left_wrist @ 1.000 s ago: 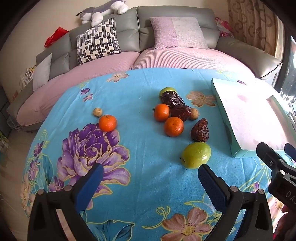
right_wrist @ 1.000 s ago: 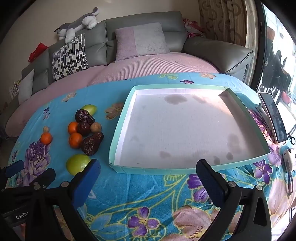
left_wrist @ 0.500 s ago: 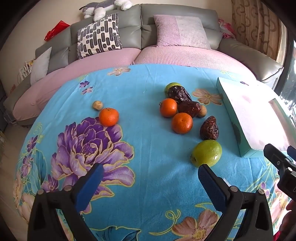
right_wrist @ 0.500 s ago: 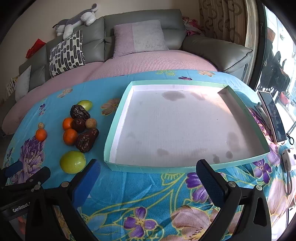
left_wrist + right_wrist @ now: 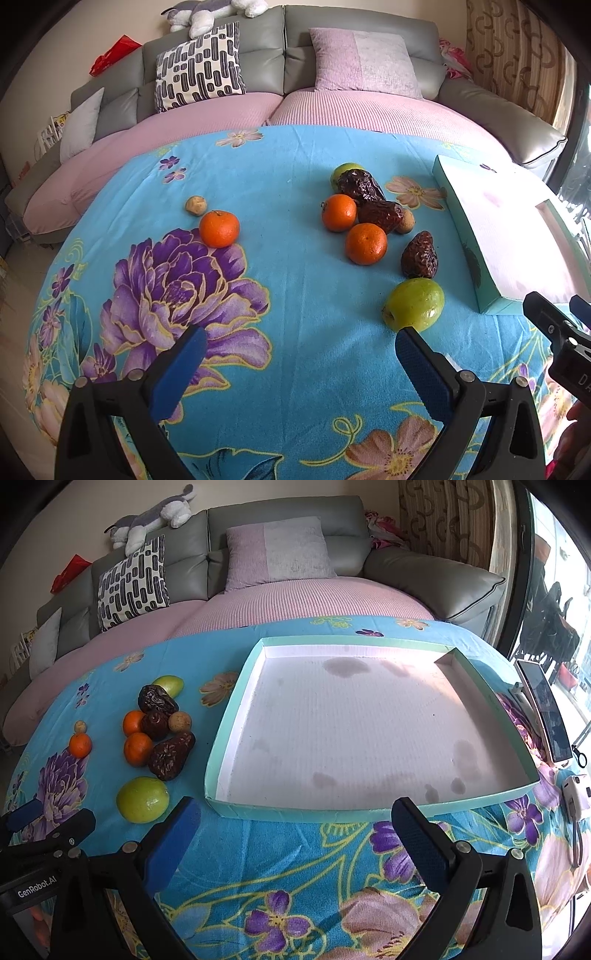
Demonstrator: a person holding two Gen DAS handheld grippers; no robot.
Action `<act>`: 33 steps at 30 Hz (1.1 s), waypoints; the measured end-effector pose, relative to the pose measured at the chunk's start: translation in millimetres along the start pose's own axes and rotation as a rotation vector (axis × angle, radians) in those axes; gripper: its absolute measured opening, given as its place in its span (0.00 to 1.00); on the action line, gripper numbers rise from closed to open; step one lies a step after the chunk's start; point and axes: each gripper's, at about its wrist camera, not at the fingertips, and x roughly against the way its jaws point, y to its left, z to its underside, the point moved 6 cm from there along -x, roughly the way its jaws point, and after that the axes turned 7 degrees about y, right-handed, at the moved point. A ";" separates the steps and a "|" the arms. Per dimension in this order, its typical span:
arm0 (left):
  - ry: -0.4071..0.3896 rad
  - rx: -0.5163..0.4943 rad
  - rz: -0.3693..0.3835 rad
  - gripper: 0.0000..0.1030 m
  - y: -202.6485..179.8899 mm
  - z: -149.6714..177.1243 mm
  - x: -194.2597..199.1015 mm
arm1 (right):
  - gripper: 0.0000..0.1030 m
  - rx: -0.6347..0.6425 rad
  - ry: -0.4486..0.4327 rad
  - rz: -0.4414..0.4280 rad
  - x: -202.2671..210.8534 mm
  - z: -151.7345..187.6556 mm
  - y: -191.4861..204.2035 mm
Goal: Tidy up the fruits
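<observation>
- Both the left tool (image 5: 295,354) and the right tool (image 5: 295,825) hover with jaws wide apart, holding nothing; all fruit lies on the blue flowered cloth surface (image 5: 295,295), left of the empty shallow teal-rimmed cardboard tray (image 5: 218,771).
- The smooth round green fruit (image 5: 413,303) nearest the left tool could roll away if a jaw nudges it.
- The wrinkled dark-brown dates (image 5: 420,254) and small glossy tangerines (image 5: 365,243) touch; taking one may scatter the neighbours.
- The soft cloth may bunch under the pads.
</observation>
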 end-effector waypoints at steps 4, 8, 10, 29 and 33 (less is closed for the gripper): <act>0.003 0.006 0.000 1.00 0.5 -0.3 -0.6 | 1.00 -0.002 0.003 -0.001 -0.4 -0.2 -1.1; 0.011 0.004 0.003 1.00 -0.3 0.1 -1.7 | 1.00 -0.002 0.003 -0.001 -0.6 0.0 -1.2; 0.014 0.004 0.006 1.00 -0.4 0.1 -2.3 | 1.00 -0.002 0.003 -0.001 -0.6 0.1 -1.2; 0.017 0.014 0.030 1.00 1.7 -1.9 0.2 | 1.00 0.004 0.002 0.002 -2.7 2.2 1.3; 0.015 0.019 0.042 1.00 3.1 -3.7 2.0 | 1.00 0.009 0.004 0.003 -2.7 0.9 3.4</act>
